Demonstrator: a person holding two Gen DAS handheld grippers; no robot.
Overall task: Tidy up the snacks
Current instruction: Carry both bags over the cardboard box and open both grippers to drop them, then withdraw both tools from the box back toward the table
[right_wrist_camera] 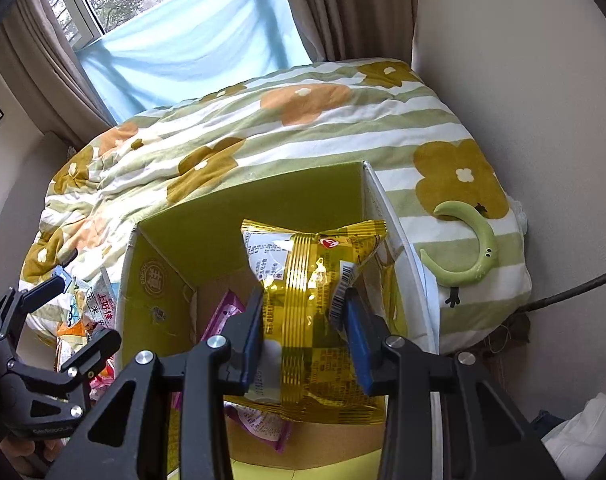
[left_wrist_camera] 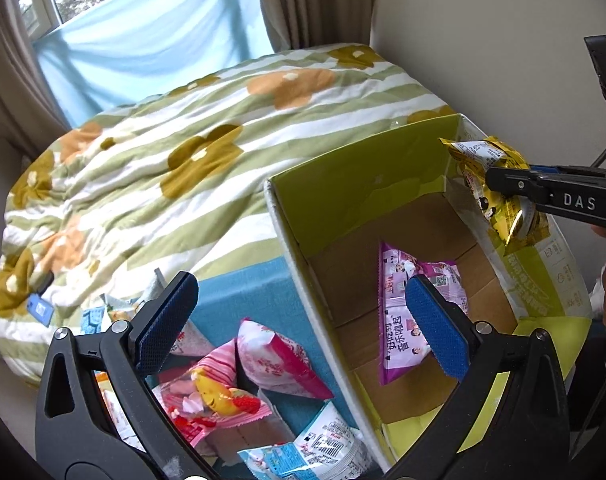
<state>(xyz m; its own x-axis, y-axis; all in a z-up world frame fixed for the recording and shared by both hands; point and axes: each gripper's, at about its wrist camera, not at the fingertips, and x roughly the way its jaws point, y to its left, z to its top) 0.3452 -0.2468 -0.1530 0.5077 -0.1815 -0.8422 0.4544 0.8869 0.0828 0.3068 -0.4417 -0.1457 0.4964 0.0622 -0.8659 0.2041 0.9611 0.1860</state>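
Observation:
A green-lined cardboard box [left_wrist_camera: 343, 184] stands open on the bed, with a purple snack packet [left_wrist_camera: 407, 316] lying on its bottom. My right gripper [right_wrist_camera: 303, 312] is shut on a gold snack packet [right_wrist_camera: 303, 280] and holds it above the box's right side; the packet also shows in the left wrist view [left_wrist_camera: 499, 184]. My left gripper [left_wrist_camera: 299, 316] is open and empty, over the box's left wall. Several loose snack packets [left_wrist_camera: 279, 360] lie on a blue cloth left of the box.
A striped flowered quilt [left_wrist_camera: 163, 152] covers the bed behind the box. A green crescent toy [right_wrist_camera: 475, 248] lies on the quilt right of the box. A wall runs along the right; a window with curtains is behind.

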